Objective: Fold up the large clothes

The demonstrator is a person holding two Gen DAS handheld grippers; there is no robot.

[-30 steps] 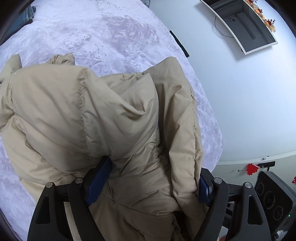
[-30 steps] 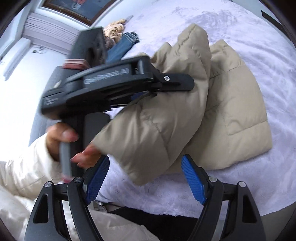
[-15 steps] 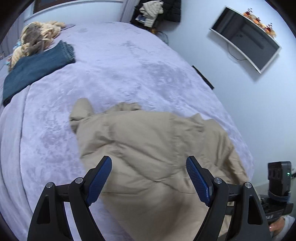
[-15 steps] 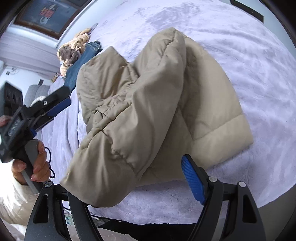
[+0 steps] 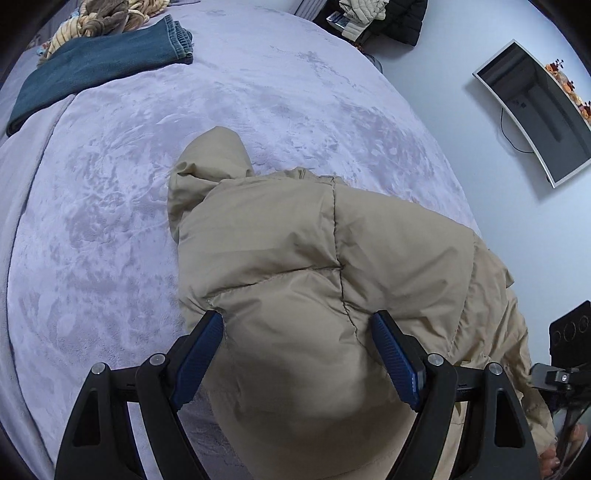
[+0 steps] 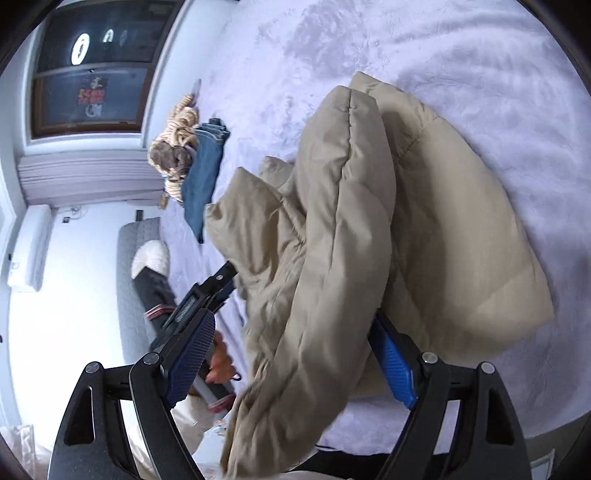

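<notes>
A beige puffer jacket [image 5: 314, 266] lies bunched on the lilac bed [image 5: 110, 221], near its front edge. My left gripper [image 5: 297, 354] is open, its blue pads on either side of a padded fold of the jacket without pressing it. In the right wrist view the jacket [image 6: 369, 240] is heaped, with one padded part hanging off the bed edge between the open jaws of my right gripper [image 6: 291, 358]. The left gripper [image 6: 207, 295] shows there beside the jacket, held in a hand.
Folded blue jeans [image 5: 99, 62] and a striped knit bundle [image 5: 107, 14] lie at the far left of the bed. A wall-mounted TV [image 5: 535, 110] hangs on the right. Dark and pale clothes [image 5: 376, 18] are piled beyond the bed. A grey sofa [image 6: 136, 288] stands to the left.
The left gripper let go of the jacket a second ago and pulled back, then came forward over the fold again. The right gripper moved in, so the hanging padded part now lies between its jaws.
</notes>
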